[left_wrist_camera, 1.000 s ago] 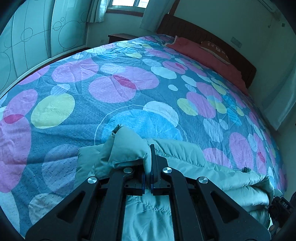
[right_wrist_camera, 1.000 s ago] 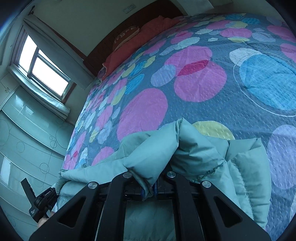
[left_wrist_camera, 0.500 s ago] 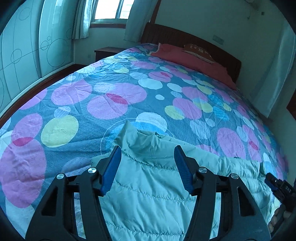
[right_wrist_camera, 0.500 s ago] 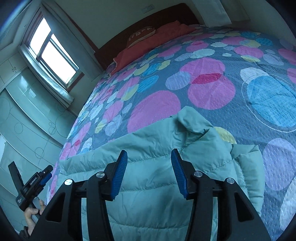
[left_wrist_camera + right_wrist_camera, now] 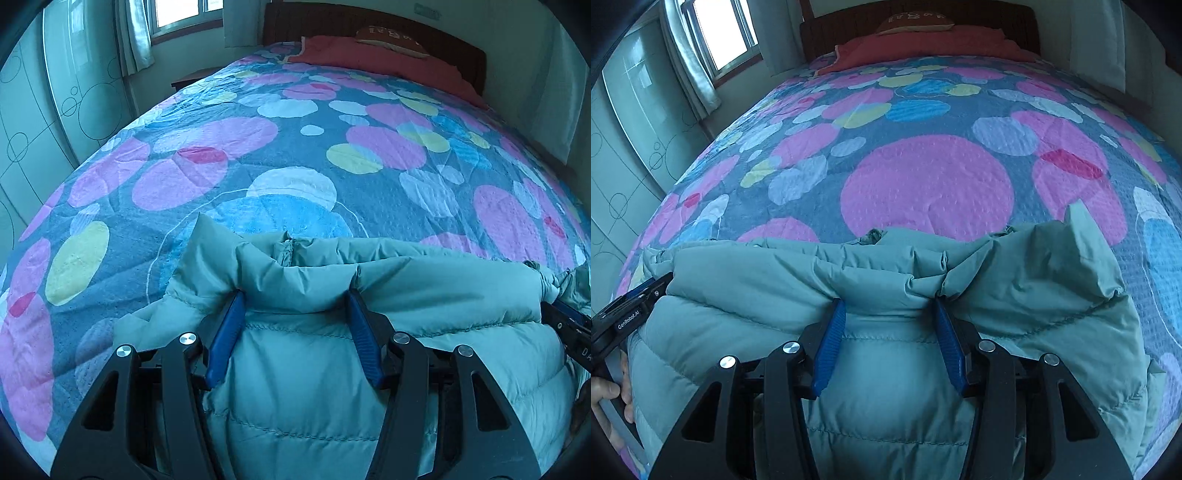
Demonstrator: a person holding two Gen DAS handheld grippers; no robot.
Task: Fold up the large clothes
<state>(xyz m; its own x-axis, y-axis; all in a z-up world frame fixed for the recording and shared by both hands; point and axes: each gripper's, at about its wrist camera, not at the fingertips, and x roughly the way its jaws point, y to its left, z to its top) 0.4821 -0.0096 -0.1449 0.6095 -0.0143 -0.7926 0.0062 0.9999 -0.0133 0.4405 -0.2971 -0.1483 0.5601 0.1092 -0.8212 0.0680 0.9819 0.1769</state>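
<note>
A pale green quilted jacket [image 5: 295, 369] lies folded on the near part of the bed, its folded edge running across both views. My left gripper [image 5: 295, 299] is open, its blue pads [image 5: 229, 332] spread wide, with the fingertips tucked against the puffy fold. My right gripper [image 5: 889, 304] is open the same way over the jacket [image 5: 886, 369], blue pads [image 5: 831, 339] apart, with the fold bunched between the tips. Each gripper shows at the edge of the other's view: the right gripper [image 5: 565, 325], and the left gripper [image 5: 631, 314] with a hand [image 5: 605, 395] on it.
The jacket rests on a bedspread [image 5: 295, 147] with large pink, blue and yellow circles. A red blanket [image 5: 369, 62] with a pillow lies by the dark headboard [image 5: 923, 14]. A pale wardrobe [image 5: 55, 110] and a curtained window [image 5: 716, 33] stand to the left.
Both grippers were shut on the jacket's edge and have let go and opened. The fabric dropped onto the bed, and both views swung toward the headboard, closer to the fold.
</note>
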